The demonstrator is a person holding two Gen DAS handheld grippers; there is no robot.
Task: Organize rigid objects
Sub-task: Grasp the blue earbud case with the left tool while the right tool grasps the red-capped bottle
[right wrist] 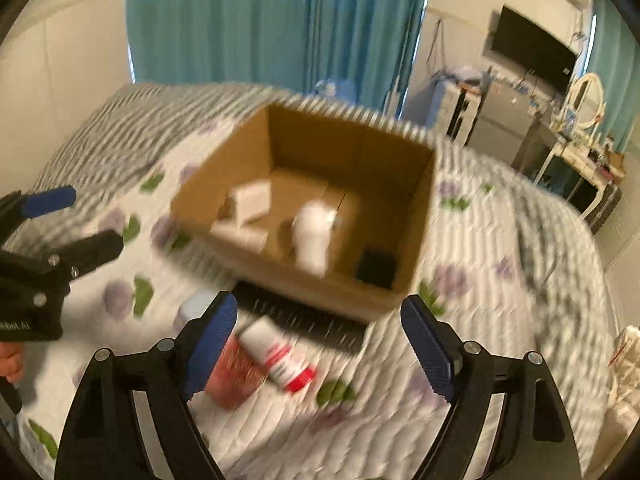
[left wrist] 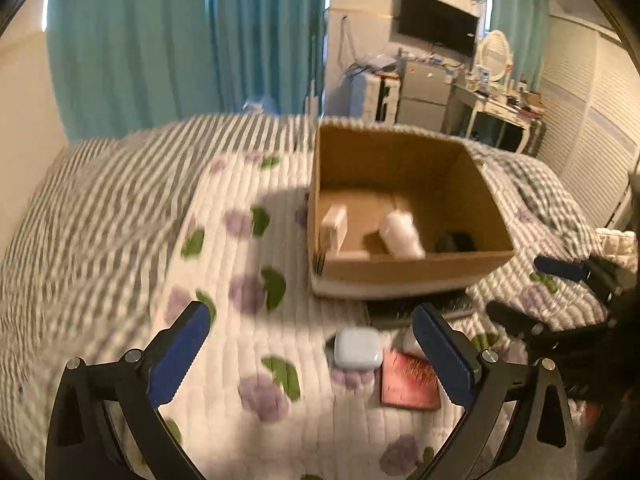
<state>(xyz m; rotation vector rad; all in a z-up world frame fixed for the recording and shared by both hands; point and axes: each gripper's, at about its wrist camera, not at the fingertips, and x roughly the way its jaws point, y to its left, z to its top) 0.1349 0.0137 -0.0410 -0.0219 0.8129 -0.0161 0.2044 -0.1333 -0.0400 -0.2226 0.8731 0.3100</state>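
Both grippers are hanging wide open, gripping nothing. The left gripper (left wrist: 312, 340) is hovering over the white case (left wrist: 357, 349); the right gripper (right wrist: 320, 328) over the red-capped bottle (right wrist: 278, 356). Beyond is sitting the cardboard box (left wrist: 408, 266).

Quilted floral bed (left wrist: 248, 320), cardboard box (left wrist: 400, 268), white case (left wrist: 357, 349), red booklet (left wrist: 408, 386), possibly a comb (right wrist: 300, 316), red-white bottle (right wrist: 280, 356)

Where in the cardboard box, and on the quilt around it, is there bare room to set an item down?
Free: the cardboard box floor behind its white bottle, and quilt left of the box. Crowded: the strip before the box, with earbud case, red card and red-capped bottle.
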